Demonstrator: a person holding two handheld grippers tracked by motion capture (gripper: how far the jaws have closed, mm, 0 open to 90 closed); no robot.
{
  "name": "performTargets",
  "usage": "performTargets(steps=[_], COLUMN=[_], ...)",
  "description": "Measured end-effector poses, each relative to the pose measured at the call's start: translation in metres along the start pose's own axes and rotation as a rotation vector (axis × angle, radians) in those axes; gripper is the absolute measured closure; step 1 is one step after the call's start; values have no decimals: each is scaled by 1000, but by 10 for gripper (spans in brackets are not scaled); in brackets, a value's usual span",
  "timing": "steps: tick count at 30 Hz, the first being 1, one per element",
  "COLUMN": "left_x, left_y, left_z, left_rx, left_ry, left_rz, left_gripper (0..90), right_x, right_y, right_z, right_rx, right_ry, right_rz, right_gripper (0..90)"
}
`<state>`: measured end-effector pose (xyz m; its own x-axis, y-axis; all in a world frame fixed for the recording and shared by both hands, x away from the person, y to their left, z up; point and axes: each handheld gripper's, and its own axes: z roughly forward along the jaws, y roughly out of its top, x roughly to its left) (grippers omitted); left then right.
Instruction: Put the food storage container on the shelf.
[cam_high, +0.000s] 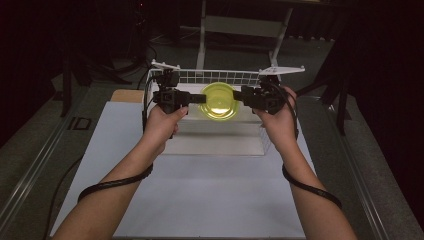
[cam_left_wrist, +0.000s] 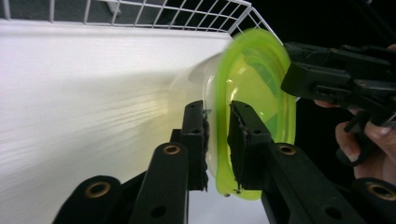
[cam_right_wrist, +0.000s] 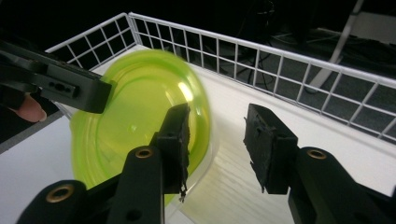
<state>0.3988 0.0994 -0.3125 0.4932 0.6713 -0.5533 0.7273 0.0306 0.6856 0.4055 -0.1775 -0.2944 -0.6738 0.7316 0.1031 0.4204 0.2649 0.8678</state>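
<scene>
Yellow-green translucent plastic bowl (cam_high: 219, 100) hangs between my two grippers, above the white tray (cam_high: 215, 142) ringed by a white wire basket wall (cam_high: 215, 76). My left gripper (cam_left_wrist: 216, 140) has its two black jaws nearly shut, pinching the bowl's rim: one pad sits on the outer side of the clear-looking wall, the other inside the green lip, and the bowl stands on edge, tilted away past the jaw tips. In the left gripper view I see my right gripper (cam_left_wrist: 336, 79) beyond the bowl's far rim, with my fingers (cam_left_wrist: 369, 144) curled on its handle.

My right gripper's jaws stand wide apart. In the right gripper view the bowl lies against the left-hand jaw and beyond it, blurred with motion, while the right-hand jaw is clear of it over the white tray surface; nothing sits between the pads.

From the high view I read "ID" (cam_high: 80, 123) on the dark floor beside the pale table (cam_high: 200, 200). I can make out no label on the bowl.
</scene>
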Motion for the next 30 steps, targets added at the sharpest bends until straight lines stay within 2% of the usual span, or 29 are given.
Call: performTargets(steps=[2,3,6,9,11,12,15,17,20,22,24,25,26,28,30], left_x=[0,0,0,0,-2,-2,-3,-1,0,1,0,0,0,-3,-4], left_y=[-1,-1,-1,1,1,2,1,0,-3,-11,-20,-24,-29,-41,-53], left_z=[3,3,5,5,3,2,-2,-5,-10,-17,-22,-23,-26,-28,-29], left_rx=[-7,-10,-16,-19,-45,-53,-64,-68,-87,-127,-172,-179,-198,-246,-256], left_ry=[1,-3,8,38,71,68,65,56,51,65,87,84,75,103,103], left_rz=[-2,-5,-7,5,44,54,65,66,62,90,116,123,146,227,296], left_gripper=[691,630,625,522,445,405,319,274,237,190,177,166,154,140,15], right_x=[-2,-2,-3,-2,-1,1,11,16,23,28,32,33,35,37,38], right_y=[-2,-3,-4,-4,-5,-6,-11,-16,-22,-29,-35,-39,-42,-47,-52], right_z=[2,2,1,-1,-3,-4,-9,-14,-18,-20,-19,-18,-16,-11,-5], right_rx=[8,12,-13,-21,-19,-25,-38,-69,-84,-77,-65,-59,-49,-20,9], right_ry=[-17,-27,-39,-12,51,74,74,72,126,170,184,198,200,200,201], right_rz=[-8,-12,-6,-4,9,9,-27,-36,-29,-48,-53,-50,-52,-51,-45], right_gripper=[565,566,566,541,524,523,524,535,563,568,620,644,738,853,900])
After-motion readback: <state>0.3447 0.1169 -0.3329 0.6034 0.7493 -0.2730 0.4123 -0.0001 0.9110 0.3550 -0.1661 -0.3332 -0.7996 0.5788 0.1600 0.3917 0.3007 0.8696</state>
